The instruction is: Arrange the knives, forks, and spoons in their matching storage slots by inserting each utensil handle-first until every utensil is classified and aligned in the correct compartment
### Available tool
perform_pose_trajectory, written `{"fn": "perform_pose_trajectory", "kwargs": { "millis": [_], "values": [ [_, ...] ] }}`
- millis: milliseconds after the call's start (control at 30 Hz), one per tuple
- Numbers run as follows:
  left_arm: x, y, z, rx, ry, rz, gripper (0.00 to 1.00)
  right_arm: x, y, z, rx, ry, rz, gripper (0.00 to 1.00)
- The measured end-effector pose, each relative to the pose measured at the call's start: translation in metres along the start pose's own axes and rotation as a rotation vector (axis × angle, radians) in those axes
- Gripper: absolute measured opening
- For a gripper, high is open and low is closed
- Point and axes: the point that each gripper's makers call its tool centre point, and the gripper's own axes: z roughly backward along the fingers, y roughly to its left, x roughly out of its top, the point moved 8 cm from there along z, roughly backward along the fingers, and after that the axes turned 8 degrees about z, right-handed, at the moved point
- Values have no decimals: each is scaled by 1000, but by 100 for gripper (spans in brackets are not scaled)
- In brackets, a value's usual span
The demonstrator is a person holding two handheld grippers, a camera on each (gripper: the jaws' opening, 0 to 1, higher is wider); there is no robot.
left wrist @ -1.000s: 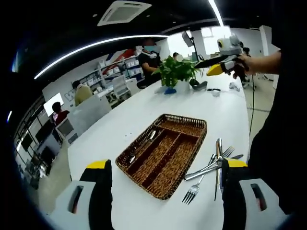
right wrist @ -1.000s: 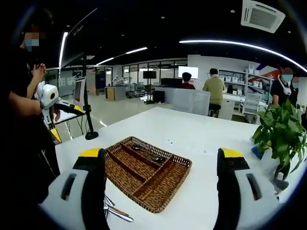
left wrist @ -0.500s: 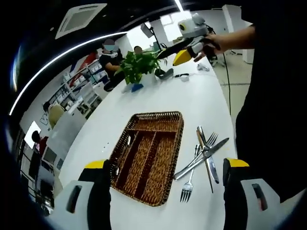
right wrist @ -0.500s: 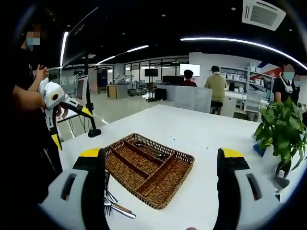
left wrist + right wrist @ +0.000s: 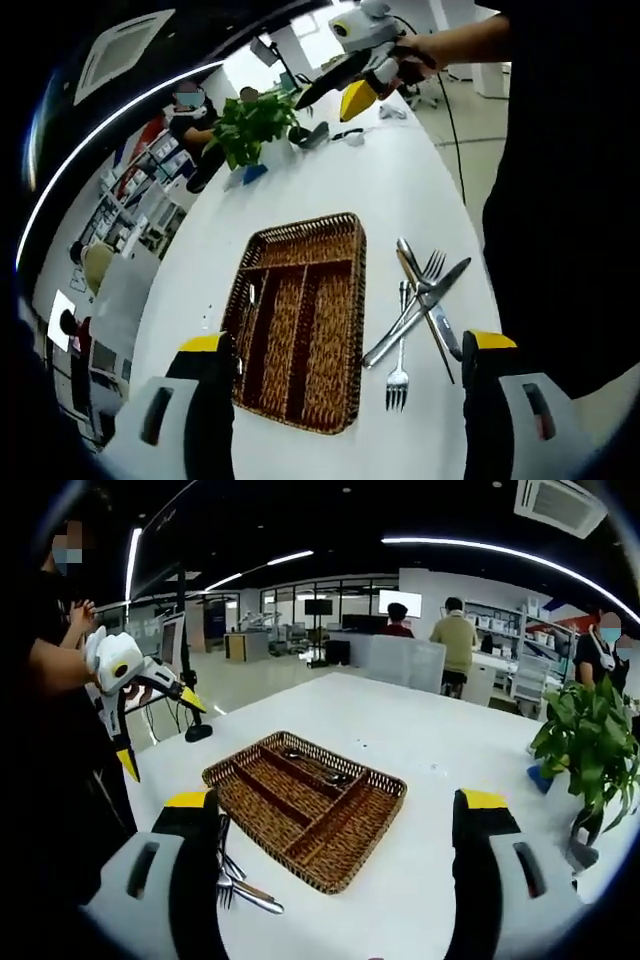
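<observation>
Wicker tray point(image 5: 300, 330) lay lengthwise on the white worktop point(image 5: 400, 190) as the left hand-held gripper point(image 5: 340, 400) hung over it, jaws spread wide and empty. A second earlier the same view caught the tray at a slant with the cutlery low by the right jaw; it had since swung round until the tray ran straight ahead and the whole pile point(image 5: 420, 310) stood in plain sight. That shift looked like the camera's, not the tray's.

The pile of forks and knives lay crossed just beside the tray's right edge, untouched. One piece, seemingly a spoon point(image 5: 248, 300), rested in the leftmost slot; other slots could not be judged. The sorting therefore appeared barely begun, and the left gripper seemed to be lining up on the pile.

The right hand-held gripper point(image 5: 335, 880) was also wide open and held nothing, raised well above the worktop, with the tray point(image 5: 305, 810) between its jaws and cutlery point(image 5: 235, 885) peeping past its left jaw. Its view had tipped down slightly since a second before, showing more of the tray and cutlery. A potted plant point(image 5: 590, 750) stood at the worktop's far end.
</observation>
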Motion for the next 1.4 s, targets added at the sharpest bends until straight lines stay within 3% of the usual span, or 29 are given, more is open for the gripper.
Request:
{"fn": "perform_pose_trajectory", "kwargs": {
  "millis": [233,300,533,767,1100,1400],
  "values": [
    [3,-7,-17,-77,41,-96,81,2,0,3,24,11,-39,100],
    [3,-7,-22,-75,44,-105,76,2,1,4,39,34,-36,100],
    [3,-21,-47,-159,55,-140,68,-1,2,5,35,41,-35,100],
    [-8,-42,-76,-275,82,-186,56,-4,-1,8,19,45,-50,100],
    [-26,-52,-105,-349,145,-292,35,-10,-2,11,7,55,-72,100],
    [-37,-56,-137,-428,147,-339,21,-18,-6,16,-8,63,-96,100]
  ]
}}
